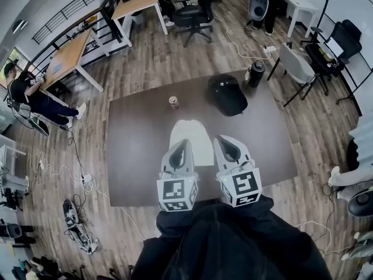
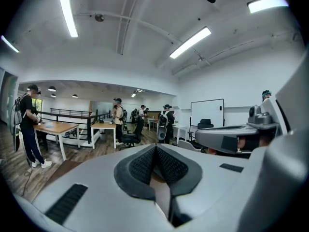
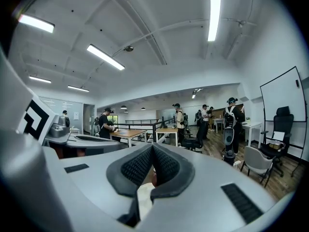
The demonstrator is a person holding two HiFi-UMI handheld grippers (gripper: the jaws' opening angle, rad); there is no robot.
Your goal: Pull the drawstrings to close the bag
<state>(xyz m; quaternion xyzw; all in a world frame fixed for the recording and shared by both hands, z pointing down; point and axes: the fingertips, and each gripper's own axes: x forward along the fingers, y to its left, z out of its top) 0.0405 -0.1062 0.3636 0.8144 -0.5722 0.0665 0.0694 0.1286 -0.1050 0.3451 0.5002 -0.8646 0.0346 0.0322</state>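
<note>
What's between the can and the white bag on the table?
Nothing. In the head view only bare dark tabletop separates the can from the white bag. The black object sits off to the right, outside that stretch.

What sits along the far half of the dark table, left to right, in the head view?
Small brown-and-white can → black rounded fabric cap or pouch → black cylindrical flask at the far right corner.
</note>
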